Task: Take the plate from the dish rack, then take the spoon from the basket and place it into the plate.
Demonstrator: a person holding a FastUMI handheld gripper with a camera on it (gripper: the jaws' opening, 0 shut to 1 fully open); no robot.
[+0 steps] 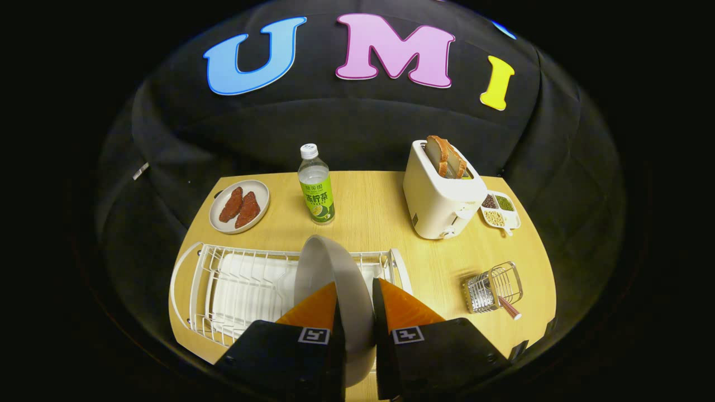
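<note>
Above the white wire rack [240,285], the hand-held gripper [355,290] has its two orange wedge fingers [313,310] closed onto a round grey plate [329,273], one pressing each face. The plate stands on edge between them, smooth and matte, its rim rising beyond the fingertips and its lower edge showing between the black finger bases. The rack is a grid of thin rods with a curved end loop, set over a ribbed white drip tray, on a pale wood-grain tabletop [385,206].

To the right of the rack sits a small square wire basket [492,287], and the spoon's [509,308] reddish handle pokes out of it at a slant. Beyond the rack stands a clear bottle [316,187] with a green label and white cap. Left of the bottle, behind the rack, a round dish [239,205] carries two reddish-brown strips. Beyond the rack's right end, a boxy cream toaster [441,195] holds bread slices, with a divided white tray [500,211] of grains just beside it.
</note>
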